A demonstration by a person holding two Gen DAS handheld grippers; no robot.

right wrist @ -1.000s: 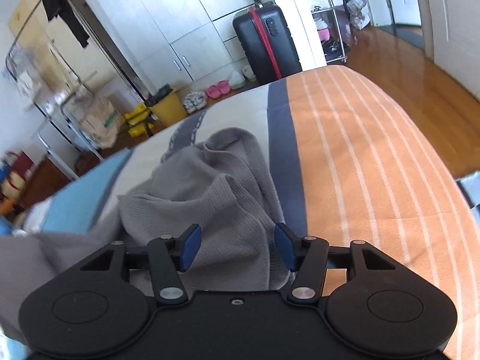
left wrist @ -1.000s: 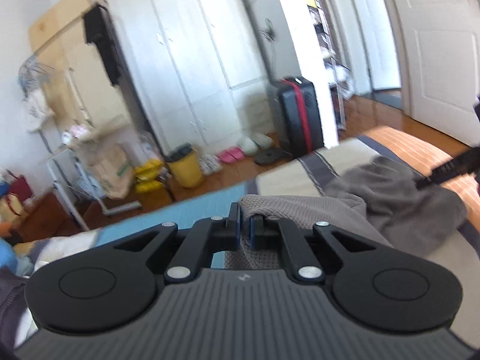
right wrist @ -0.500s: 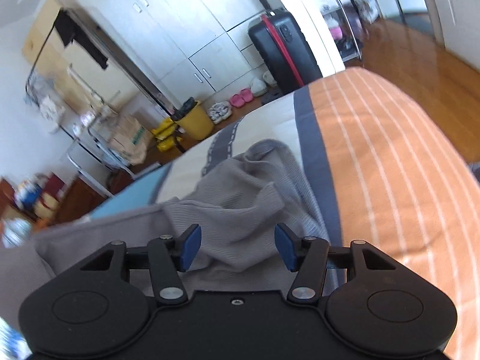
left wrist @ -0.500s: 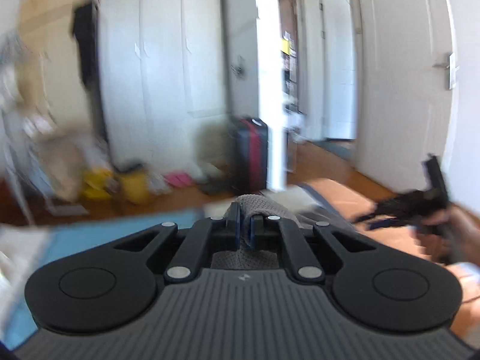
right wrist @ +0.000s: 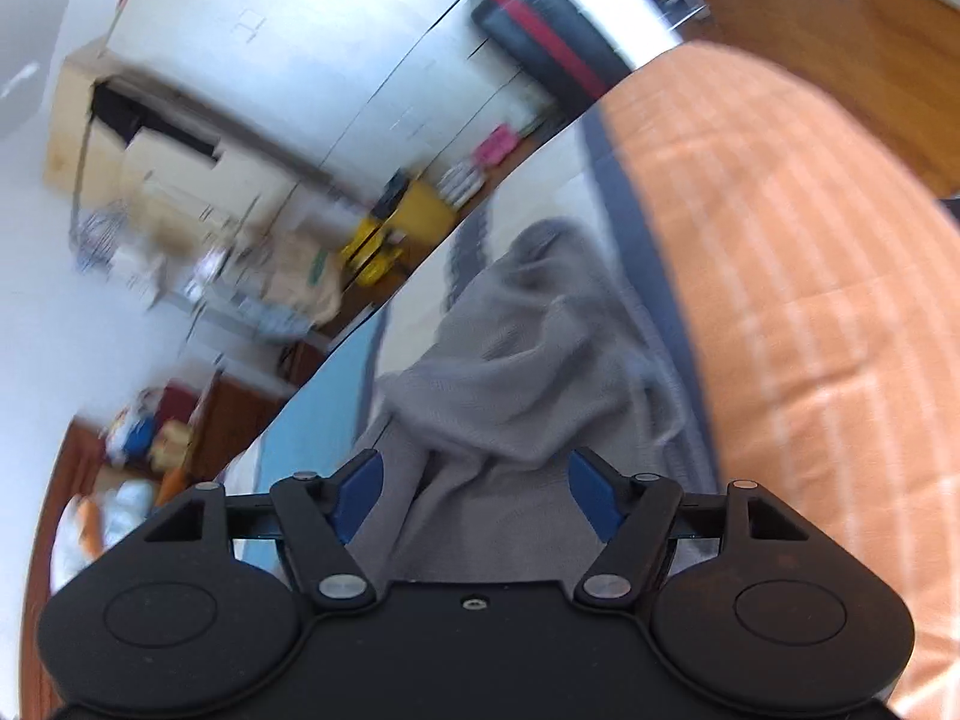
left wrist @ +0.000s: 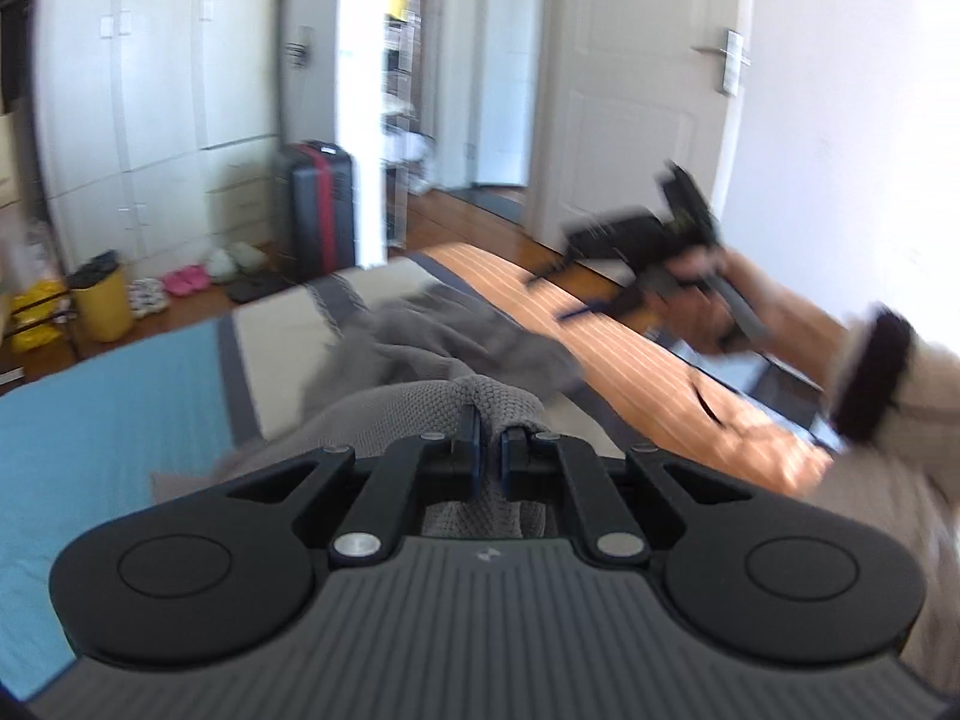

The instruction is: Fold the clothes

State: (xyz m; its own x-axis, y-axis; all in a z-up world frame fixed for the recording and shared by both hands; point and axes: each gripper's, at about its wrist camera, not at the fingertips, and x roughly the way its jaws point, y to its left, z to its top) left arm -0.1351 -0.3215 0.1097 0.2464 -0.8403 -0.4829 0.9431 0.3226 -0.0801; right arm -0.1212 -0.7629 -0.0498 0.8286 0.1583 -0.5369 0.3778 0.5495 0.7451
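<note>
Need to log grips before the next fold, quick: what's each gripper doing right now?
Left gripper: shut on the grey garment.
Right gripper: open, jaws just widened, holding nothing; the garment lies beyond its fingers.

left gripper (left wrist: 489,444): black body, ribbed grey housing, silver screws
right gripper (right wrist: 474,483): black, blue pads
sleeve (left wrist: 924,372): beige, dark cuff

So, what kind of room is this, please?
Most likely a bedroom in a home. A bed with striped bedding carries a grey garment, tall white wardrobes line the wall, and a suitcase stands on the wooden floor beside them.
</note>
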